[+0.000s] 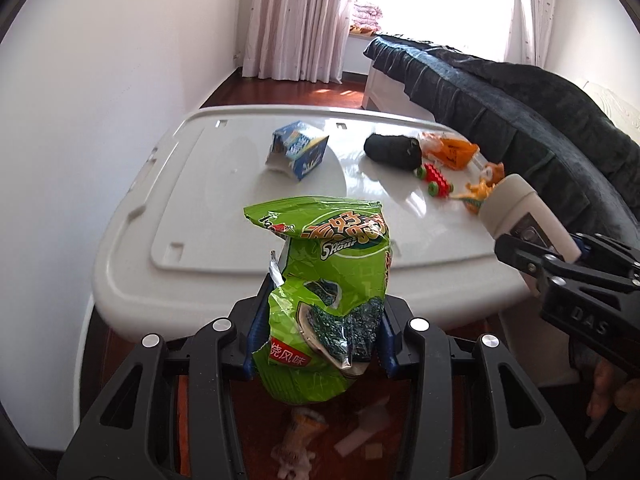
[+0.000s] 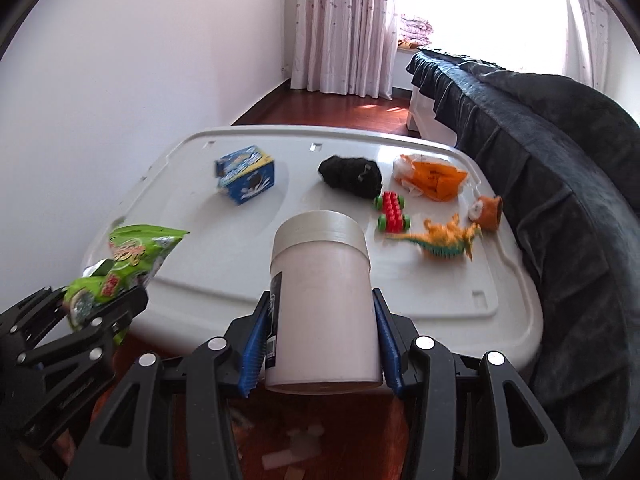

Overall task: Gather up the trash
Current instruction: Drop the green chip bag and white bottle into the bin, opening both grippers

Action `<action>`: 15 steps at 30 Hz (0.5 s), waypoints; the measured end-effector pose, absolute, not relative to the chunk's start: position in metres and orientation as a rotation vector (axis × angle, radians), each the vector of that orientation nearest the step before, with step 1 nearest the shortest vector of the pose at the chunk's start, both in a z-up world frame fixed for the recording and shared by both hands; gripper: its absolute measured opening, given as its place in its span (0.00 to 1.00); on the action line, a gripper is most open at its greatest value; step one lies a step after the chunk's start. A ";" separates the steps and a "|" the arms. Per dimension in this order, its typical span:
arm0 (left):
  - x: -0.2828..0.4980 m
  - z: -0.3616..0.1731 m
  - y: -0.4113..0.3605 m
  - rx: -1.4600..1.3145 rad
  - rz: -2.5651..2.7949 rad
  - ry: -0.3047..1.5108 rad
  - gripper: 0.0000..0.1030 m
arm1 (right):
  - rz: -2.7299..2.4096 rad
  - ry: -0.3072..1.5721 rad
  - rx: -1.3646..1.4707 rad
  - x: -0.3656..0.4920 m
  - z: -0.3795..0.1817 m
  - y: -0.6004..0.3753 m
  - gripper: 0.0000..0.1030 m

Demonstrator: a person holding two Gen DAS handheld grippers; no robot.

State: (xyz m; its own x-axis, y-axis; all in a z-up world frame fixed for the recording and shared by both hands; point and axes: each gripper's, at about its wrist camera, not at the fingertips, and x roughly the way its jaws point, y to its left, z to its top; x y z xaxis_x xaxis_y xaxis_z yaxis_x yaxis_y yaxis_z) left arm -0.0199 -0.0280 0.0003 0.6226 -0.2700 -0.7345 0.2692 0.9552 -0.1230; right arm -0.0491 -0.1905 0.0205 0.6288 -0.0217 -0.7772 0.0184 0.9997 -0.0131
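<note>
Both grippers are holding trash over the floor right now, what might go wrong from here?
1. The green bag is crumpled and torn, pinched low in the left gripper; it may slip or spill crumbs onto the floor.
2. The white jar is smooth in the right gripper; it may slide out.
3. The grippers are close together and may collide.

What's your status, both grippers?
Left gripper shut on green wrapper. Right gripper shut on white jar. Blue carton left on lid. Nothing in the way.

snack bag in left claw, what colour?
Bright green snack bag, red-and-yellow lettering. Clearest in the left wrist view.
</note>
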 end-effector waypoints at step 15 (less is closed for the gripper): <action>-0.095 -0.037 -0.025 0.072 -0.346 1.022 0.44 | 0.039 1.156 0.061 -0.137 -0.049 -0.171 0.46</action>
